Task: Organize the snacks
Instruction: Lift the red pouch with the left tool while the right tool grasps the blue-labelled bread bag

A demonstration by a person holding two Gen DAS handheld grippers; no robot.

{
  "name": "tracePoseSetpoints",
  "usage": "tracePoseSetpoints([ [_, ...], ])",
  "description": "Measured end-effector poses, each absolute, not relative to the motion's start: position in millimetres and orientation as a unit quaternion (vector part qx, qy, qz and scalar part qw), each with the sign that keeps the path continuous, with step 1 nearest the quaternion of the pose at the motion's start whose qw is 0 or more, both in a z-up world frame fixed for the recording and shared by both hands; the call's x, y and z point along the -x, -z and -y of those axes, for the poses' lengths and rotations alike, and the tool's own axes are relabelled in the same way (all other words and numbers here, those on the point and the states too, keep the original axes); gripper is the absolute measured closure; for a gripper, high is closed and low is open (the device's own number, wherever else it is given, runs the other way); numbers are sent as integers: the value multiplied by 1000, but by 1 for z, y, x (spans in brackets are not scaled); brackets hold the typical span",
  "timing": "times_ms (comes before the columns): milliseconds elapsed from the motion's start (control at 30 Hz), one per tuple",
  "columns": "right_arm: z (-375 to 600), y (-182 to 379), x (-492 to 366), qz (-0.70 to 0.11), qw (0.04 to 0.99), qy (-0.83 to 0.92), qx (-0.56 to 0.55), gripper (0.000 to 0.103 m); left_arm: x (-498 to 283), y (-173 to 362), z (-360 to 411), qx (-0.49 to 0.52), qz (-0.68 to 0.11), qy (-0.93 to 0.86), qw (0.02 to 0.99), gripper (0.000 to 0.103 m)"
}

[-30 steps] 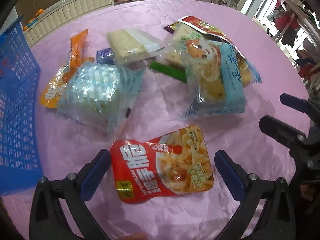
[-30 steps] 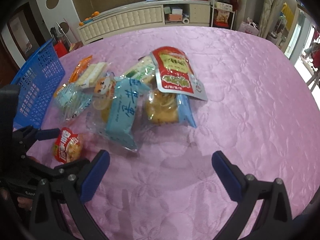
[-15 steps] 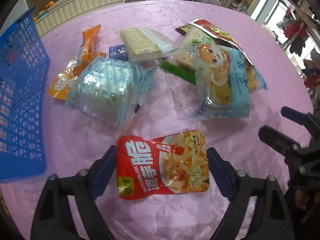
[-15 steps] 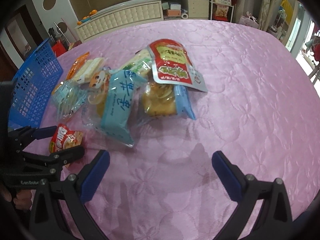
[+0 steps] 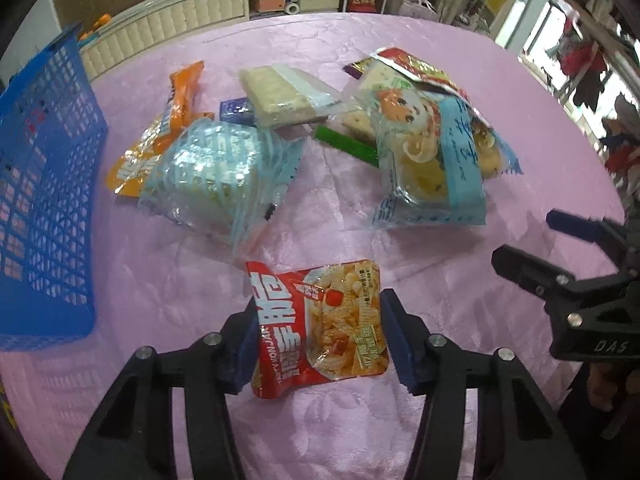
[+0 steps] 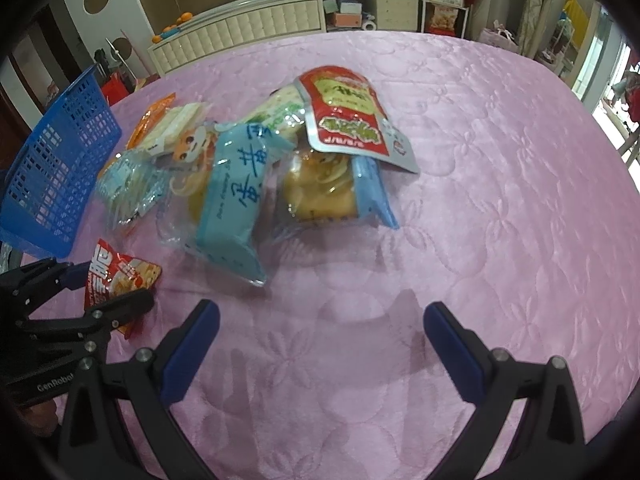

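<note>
Our left tongs (image 5: 320, 336) have just been closing on the red konjac snack packet (image 5: 320, 328); its blue pads now press against both side edges, and the packet bows and lifts off the pink tabletop (image 5: 400, 40) along its near edge. From the right wrist view we see the same packet pinched between the two black fingers at the far left, tilted up from the cloth.

Our right tongs (image 6: 320, 340) hang wide open over bare pink cloth, with nothing between their pads.

Beyond the red packet we see the rest of the snacks in a loose heap in the middle of the tabletop: a clear bag with pale blue stripes (image 5: 220, 172) lying partly over an orange packet (image 5: 168, 120), a clear-wrapped block of crackers (image 5: 280, 92), a green stick (image 5: 348, 144), and a clear bag with a cartoon face and a light blue band (image 5: 432, 160). A red and silver pouch (image 6: 348, 116) lies on top of the heap's far side, resting over a second blue-banded cake bag (image 6: 332, 192).

At the left edge of the tabletop we have the blue mesh basket (image 5: 44, 184), standing just beside the orange packet and apart from the red one.
</note>
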State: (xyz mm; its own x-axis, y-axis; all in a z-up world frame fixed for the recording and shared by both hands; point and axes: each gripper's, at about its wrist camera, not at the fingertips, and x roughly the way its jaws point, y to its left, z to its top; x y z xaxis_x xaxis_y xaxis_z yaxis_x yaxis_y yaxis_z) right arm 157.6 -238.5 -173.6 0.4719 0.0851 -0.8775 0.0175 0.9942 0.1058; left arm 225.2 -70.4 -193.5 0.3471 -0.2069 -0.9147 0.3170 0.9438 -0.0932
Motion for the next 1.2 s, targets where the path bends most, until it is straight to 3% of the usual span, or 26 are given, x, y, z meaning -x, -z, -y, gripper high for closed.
tracePoseSetpoints([
  [100,241,168,-158,-510,858,-22,-60,0,-220,185,49,-20,-542,162,824,72],
  [300,242,164,-163,-514,853,-19,-83,0,-223,181,34,-6,-534,153,832,89],
  [967,173,152,-211,-505,862,-17,-48,1,-215,173,9,54,-506,151,847,91],
  [1067,169,160,-216,-517,855,-22,-48,8,-213,176,12,47,-507,149,848,91],
  [1133,168,169,-218,-526,849,-24,-46,21,-212,176,11,44,-506,148,849,91],
  [1200,170,173,-217,-526,848,-36,-59,27,-211,174,14,39,-505,147,850,91],
])
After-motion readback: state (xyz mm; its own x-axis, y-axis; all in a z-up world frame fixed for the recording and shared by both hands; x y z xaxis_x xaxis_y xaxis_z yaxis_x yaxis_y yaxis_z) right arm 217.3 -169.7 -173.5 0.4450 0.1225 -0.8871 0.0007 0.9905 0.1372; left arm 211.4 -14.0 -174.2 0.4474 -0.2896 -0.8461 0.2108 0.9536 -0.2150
